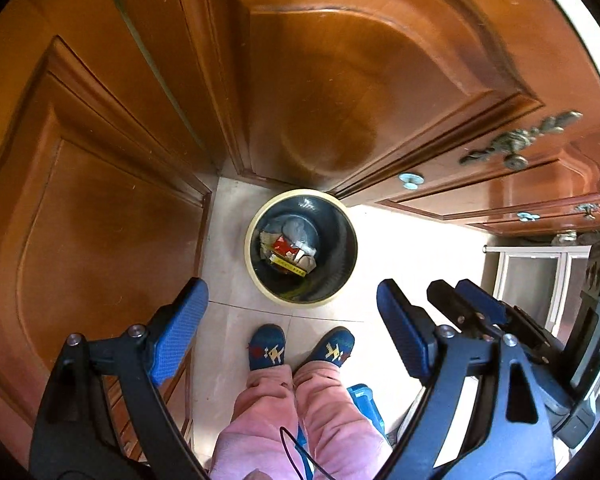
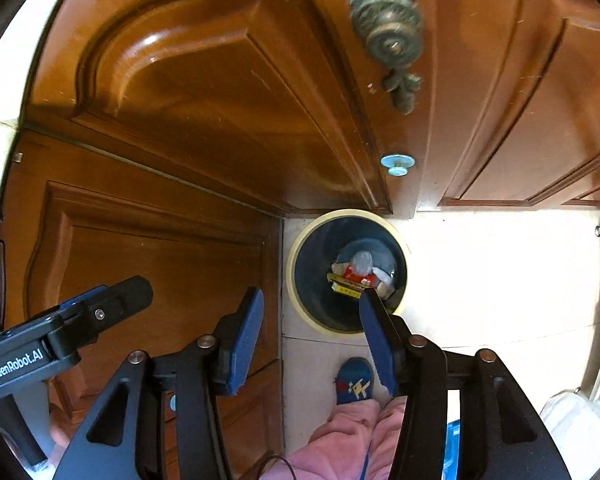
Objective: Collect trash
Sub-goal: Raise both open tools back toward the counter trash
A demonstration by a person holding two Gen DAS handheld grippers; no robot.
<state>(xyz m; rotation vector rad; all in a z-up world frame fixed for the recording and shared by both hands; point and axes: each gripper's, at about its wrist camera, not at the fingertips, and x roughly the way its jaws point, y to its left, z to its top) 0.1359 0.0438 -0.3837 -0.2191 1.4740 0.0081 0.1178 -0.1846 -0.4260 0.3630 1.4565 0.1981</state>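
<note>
Cream-rimmed and dark inside, the trash bin (image 1: 301, 247) stands on the pale tiled floor (image 1: 400, 248) in the corner where 2 carved wooden cabinet doors (image 1: 340, 80) meet, at the centre of the left wrist view. Collected trash (image 1: 288, 254) already lies at its bottom: a red packet, a yellow strip, crumpled grey and white paper.

Both grippers hang above the bin, pointing down. The left gripper (image 1: 292, 320) is spread wide and released, nothing between its blue pads. The right gripper (image 2: 310, 328) also stands parted and empty; in its own view one pad overlaps the bin's lower rim (image 2: 300, 308), though that looks like a matter of line of sight, not contact. The person's 2 patterned slippers (image 1: 300, 350) sit just below the bin in the frame, pink trouser legs (image 1: 300, 420) beneath them.

Judging from this, a drop into the bin seems complete and more pickup may follow. Risks from here are modest: the bin sits just beside the doors and the feet, so a careless step or swing could knock it over and spill the contents. A thin dark cable (image 1: 296, 456) dangles near the legs and could snag a gripper as the hands pull away. An ornate metal door handle (image 2: 388, 36) juts out in the upper part of the right wrist view, easy to clip on the way up.
</note>
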